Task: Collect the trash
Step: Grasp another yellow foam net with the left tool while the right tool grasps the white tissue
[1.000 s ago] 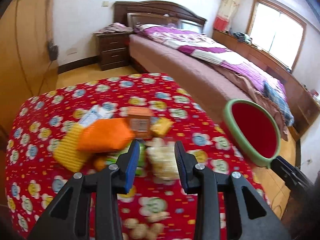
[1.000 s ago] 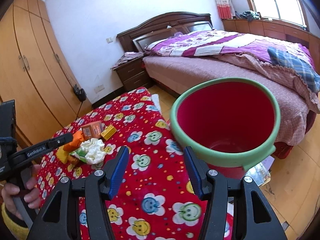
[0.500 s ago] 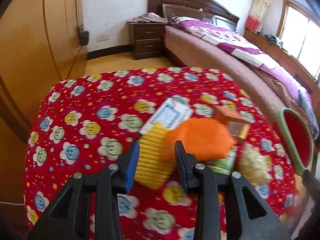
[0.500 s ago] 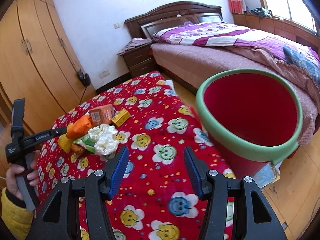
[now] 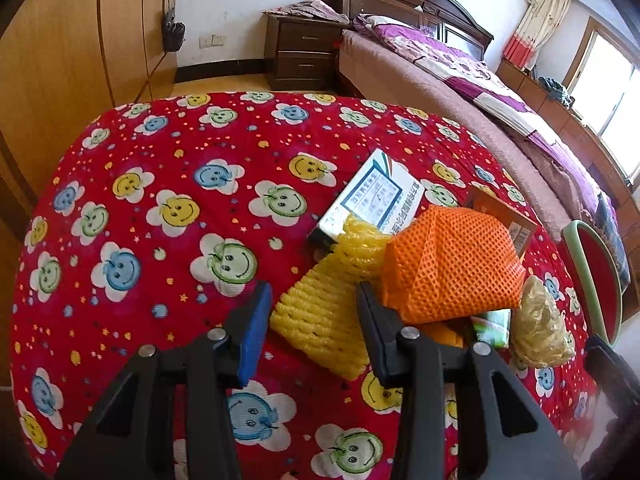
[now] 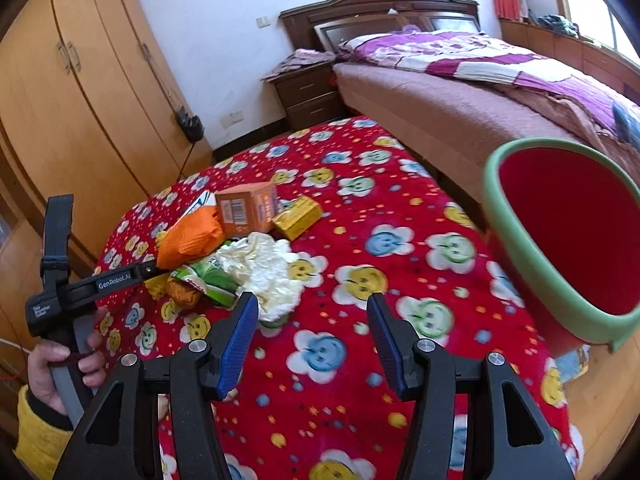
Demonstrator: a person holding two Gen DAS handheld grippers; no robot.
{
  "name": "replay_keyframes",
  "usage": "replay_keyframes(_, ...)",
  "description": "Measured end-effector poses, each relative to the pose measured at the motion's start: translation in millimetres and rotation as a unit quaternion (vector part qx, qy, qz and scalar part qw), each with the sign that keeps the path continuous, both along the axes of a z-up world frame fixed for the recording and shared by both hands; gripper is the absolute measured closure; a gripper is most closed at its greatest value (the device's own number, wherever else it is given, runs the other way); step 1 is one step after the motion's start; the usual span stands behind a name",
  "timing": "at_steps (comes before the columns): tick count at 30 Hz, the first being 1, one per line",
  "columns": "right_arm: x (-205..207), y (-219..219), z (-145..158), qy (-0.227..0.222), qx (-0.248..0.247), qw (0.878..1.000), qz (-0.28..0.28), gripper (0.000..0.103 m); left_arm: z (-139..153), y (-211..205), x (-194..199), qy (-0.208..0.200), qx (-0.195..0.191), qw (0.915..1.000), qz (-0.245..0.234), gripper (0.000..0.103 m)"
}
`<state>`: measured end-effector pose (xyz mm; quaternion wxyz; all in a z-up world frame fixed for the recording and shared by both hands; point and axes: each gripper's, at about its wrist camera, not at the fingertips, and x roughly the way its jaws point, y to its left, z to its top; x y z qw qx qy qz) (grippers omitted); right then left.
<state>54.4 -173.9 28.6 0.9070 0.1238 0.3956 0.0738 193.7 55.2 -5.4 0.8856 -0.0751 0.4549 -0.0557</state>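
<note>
A: Left gripper (image 5: 314,308) status?
B: Jaws just widened, straddling yellow foam net (image 5: 320,316), not pinching. Orange mesh (image 5: 452,264) overlaps it, white box (image 5: 372,196) behind.
A: Right gripper (image 6: 308,330)?
B: Open, empty. Red bucket (image 6: 516,240) beside table (image 6: 400,280); no trash visible inside.

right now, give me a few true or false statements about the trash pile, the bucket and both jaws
1. The left gripper holds the yellow foam net. False: its jaws, just opening, straddle the net without pressing it.
2. The orange mesh bag lies partly over the yellow foam net. True.
3. The right gripper is empty. True.
4. The red bucket already holds trash. False: no trash shows in the part of its inside in view.
5. The orange box stands beside a small yellow box. True.
</note>
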Motion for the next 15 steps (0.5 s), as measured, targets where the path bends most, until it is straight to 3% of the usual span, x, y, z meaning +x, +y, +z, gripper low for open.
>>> replay_keyframes(15, 31, 23, -30, 0.03, -0.017, 0.999, 0.011, 0.045, -4, 0, -6, 0.002, -0.011, 0.9998, 0.018, 0.057)
